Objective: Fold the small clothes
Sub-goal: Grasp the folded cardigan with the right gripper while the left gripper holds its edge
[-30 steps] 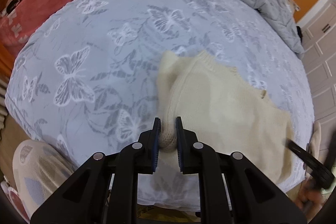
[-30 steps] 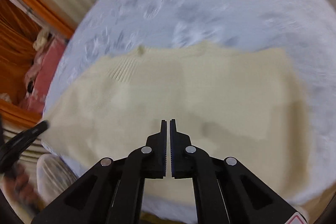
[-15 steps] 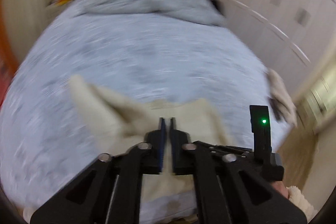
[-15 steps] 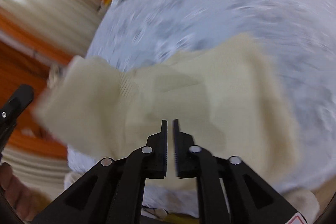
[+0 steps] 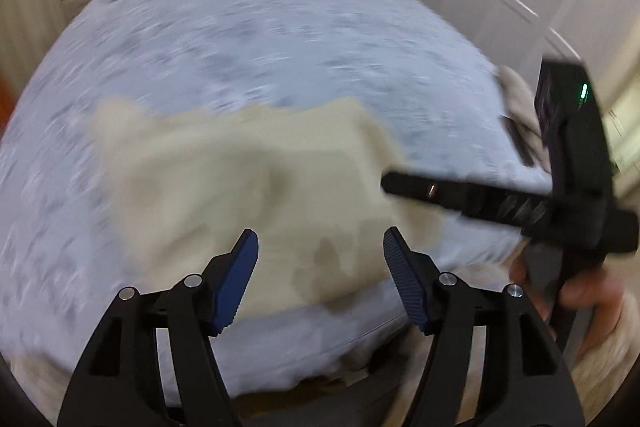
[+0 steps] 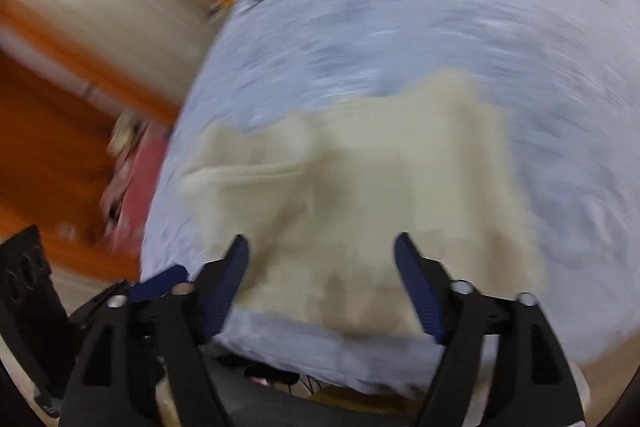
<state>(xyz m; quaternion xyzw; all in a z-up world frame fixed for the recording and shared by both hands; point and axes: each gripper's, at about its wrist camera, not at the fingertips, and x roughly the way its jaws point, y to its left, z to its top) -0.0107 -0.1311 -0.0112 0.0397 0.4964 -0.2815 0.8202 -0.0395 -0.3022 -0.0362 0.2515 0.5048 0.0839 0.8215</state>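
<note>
Fingers of our left gripper (image 5: 318, 247) stand wide apart, gripping nothing; our right gripper (image 6: 322, 253) is likewise spread and empty. We see the cream sweater (image 5: 256, 187) lying on the pale blue bedspread (image 5: 260, 39), at twelve o'clock just past both sets of tips. Blur hides its folds.

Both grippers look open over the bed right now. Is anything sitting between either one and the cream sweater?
Nothing visible does. The left gripper and the right gripper are both open, with the cream sweater lying on the blue bedsheet directly ahead of each. The frames are blurred, so small items would not show.
</note>
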